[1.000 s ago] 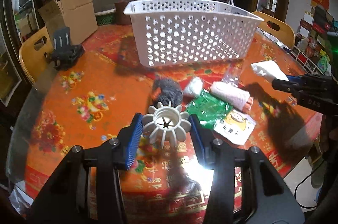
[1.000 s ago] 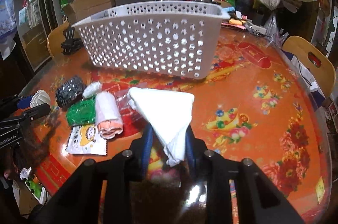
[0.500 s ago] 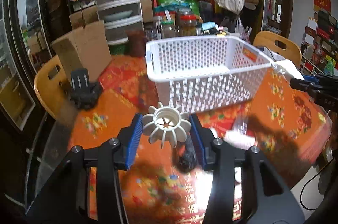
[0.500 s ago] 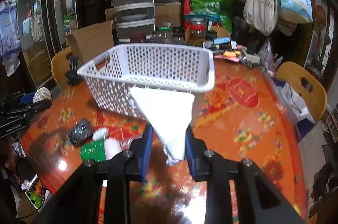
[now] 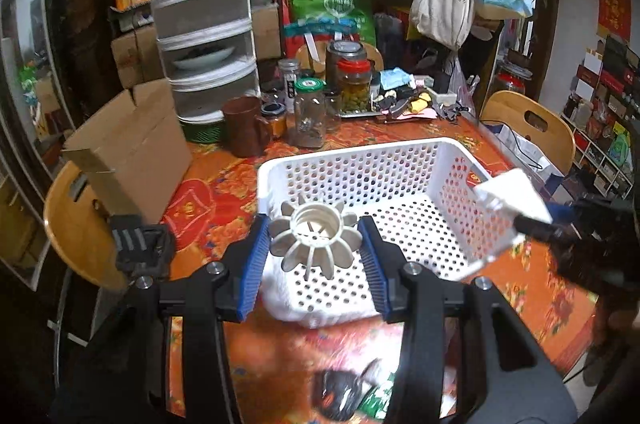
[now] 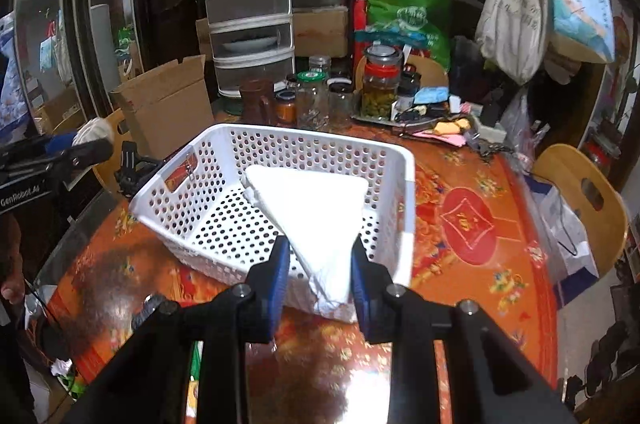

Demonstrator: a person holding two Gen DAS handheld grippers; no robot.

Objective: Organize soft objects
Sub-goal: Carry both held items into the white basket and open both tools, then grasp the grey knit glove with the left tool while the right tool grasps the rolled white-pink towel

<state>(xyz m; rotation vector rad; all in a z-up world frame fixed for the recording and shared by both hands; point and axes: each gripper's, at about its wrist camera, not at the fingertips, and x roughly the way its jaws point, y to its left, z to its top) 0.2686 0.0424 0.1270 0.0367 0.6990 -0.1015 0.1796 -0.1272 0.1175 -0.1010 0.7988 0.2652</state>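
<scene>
My left gripper (image 5: 314, 250) is shut on a white ribbed flower-shaped soft toy (image 5: 314, 244), held above the near left corner of the white perforated basket (image 5: 404, 160). My right gripper (image 6: 320, 260) is shut on a folded white cloth (image 6: 312, 208), held over the near edge of the basket (image 6: 408, 192). The cloth (image 5: 510, 194) and right gripper also show at the right of the left wrist view. A dark fuzzy object (image 5: 338, 390) and a green packet (image 5: 378, 398) lie on the table below the left gripper, blurred.
The round table has an orange-red floral cover (image 6: 472, 224). Jars (image 5: 352, 82), a brown mug (image 5: 244, 126), a tiered food cover (image 5: 204, 36) and a cardboard box (image 5: 132, 148) stand behind the basket. Wooden chairs (image 5: 528, 128) ring the table. A black clamp (image 5: 140, 244) sits at the left edge.
Both grippers have risen and moved forward over the basket with their loads. The view now looks down into the basket; the loose items have dropped to the bottom edge.
</scene>
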